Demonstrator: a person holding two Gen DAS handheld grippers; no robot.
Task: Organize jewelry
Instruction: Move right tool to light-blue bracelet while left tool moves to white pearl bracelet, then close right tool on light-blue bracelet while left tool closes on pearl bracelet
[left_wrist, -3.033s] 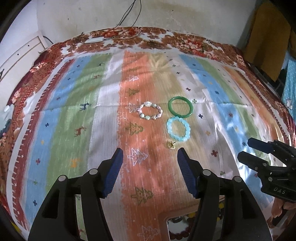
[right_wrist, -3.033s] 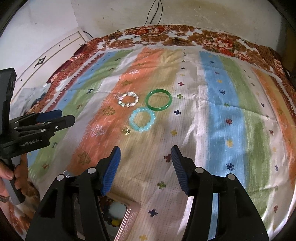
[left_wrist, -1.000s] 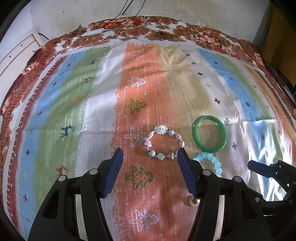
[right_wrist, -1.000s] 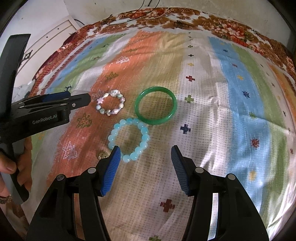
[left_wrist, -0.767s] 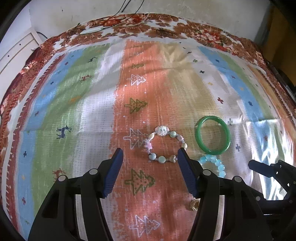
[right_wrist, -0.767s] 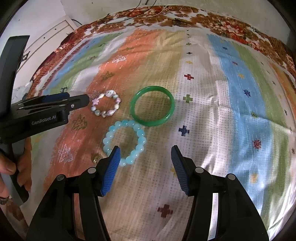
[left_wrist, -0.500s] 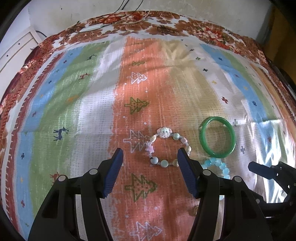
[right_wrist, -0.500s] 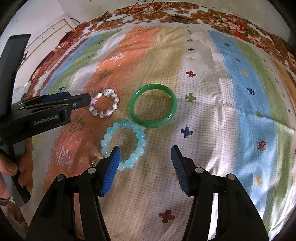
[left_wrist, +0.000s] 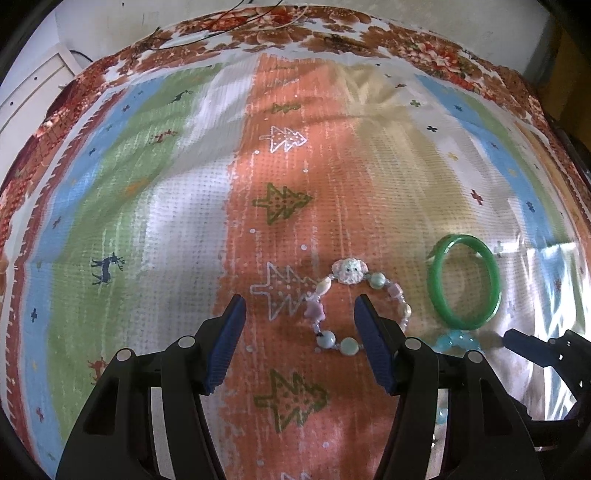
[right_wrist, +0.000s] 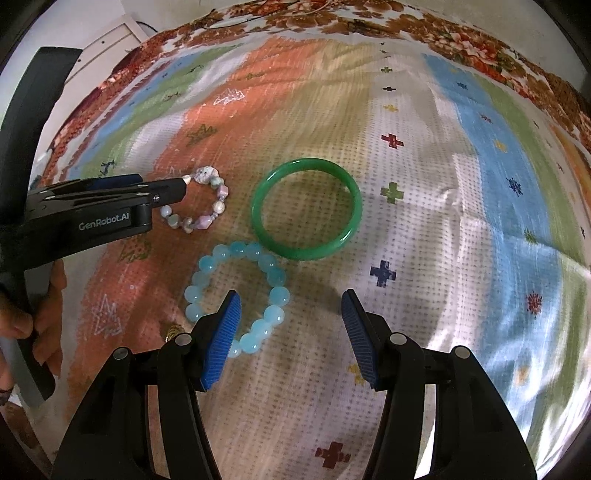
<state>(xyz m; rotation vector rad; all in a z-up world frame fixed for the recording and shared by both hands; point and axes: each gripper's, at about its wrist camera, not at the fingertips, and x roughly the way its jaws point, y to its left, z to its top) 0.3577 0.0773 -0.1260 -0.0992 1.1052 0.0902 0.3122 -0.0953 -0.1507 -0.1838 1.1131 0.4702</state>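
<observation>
Three bracelets lie on the striped cloth. A mixed-bead bracelet (left_wrist: 354, 306) with a white flower bead sits just ahead of my open left gripper (left_wrist: 299, 343), its left side between the fingers; it also shows in the right wrist view (right_wrist: 199, 206). A green bangle (right_wrist: 306, 208) lies to its right, also seen in the left wrist view (left_wrist: 463, 280). A light blue bead bracelet (right_wrist: 240, 295) lies close in front of my open right gripper (right_wrist: 291, 339), its near edge by the left finger. The left gripper's fingers (right_wrist: 162, 192) reach the mixed-bead bracelet.
A small gold ring (right_wrist: 171, 330) lies on the cloth left of the blue bracelet. The striped cloth (left_wrist: 147, 206) covers a bed with a floral border (left_wrist: 332, 29). A white cabinet (right_wrist: 110, 40) stands at the far left. The right gripper's tip (left_wrist: 524, 341) shows at the right.
Both grippers have moved forward and down toward the bracelets. The left one now has the mixed-bead bracelet partly between its fingers; the right one has closed in on the blue bracelet.
</observation>
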